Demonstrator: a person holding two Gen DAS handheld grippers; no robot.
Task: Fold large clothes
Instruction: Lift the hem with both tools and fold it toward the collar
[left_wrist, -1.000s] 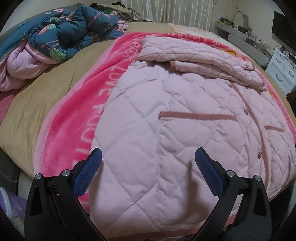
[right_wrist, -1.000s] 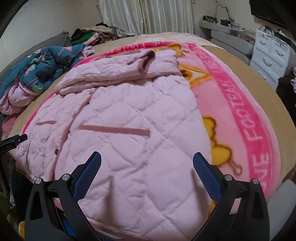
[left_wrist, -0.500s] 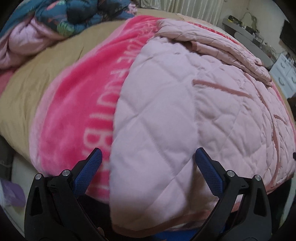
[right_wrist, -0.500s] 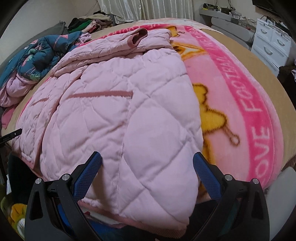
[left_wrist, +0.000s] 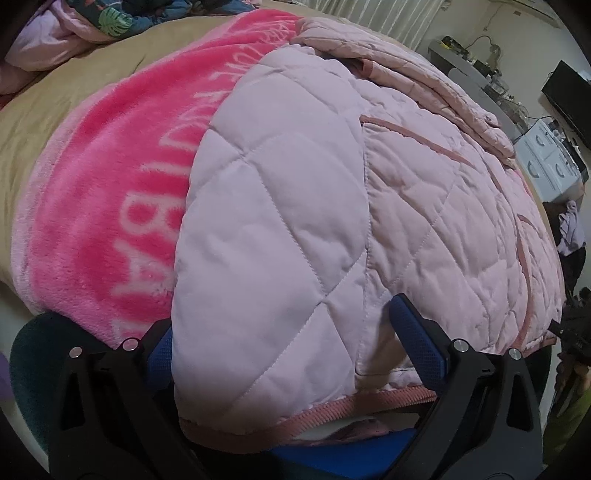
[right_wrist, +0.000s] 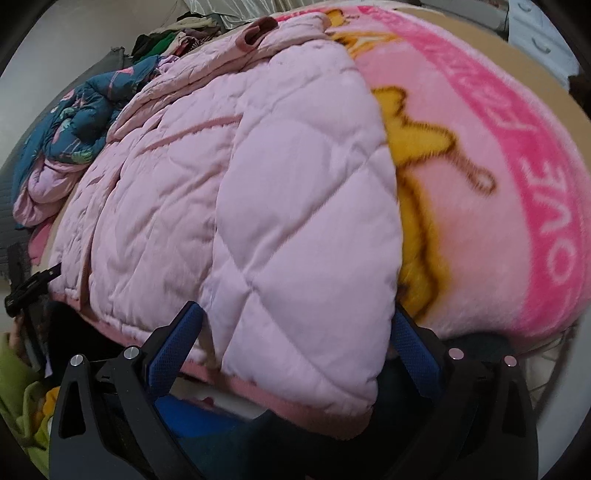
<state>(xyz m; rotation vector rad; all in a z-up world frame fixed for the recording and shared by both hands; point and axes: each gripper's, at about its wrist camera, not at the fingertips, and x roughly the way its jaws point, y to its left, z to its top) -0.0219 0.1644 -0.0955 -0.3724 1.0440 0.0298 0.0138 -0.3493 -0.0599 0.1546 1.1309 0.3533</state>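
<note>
A pale pink quilted jacket (left_wrist: 332, 184) lies flat on the bed, its sleeves folded across the far end (left_wrist: 406, 74). Its near hem with darker pink trim (left_wrist: 332, 410) hangs over the bed edge. My left gripper (left_wrist: 288, 350) is wide open over the hem's left corner; the fabric bulges between the blue pads (left_wrist: 417, 343) and hides part of the left one. In the right wrist view the same jacket (right_wrist: 258, 184) fills the middle. My right gripper (right_wrist: 295, 347) straddles the hem's right corner, its jaws closing, the pads (right_wrist: 177, 343) not pressing the cloth.
Beneath the jacket a bright pink fleece blanket (left_wrist: 110, 184) (right_wrist: 480, 184) covers a tan sheet (left_wrist: 55, 110). A blue floral quilt (right_wrist: 81, 122) is heaped at the far left. White drawers (left_wrist: 550, 166) and a dark screen (left_wrist: 569, 96) stand at the right. A green sleeve (right_wrist: 18, 387) shows low left.
Both grippers have sunk and tipped down toward the jacket's near hem. The hem corners, earlier ahead of the fingers, now lie between the jaws of each gripper.
</note>
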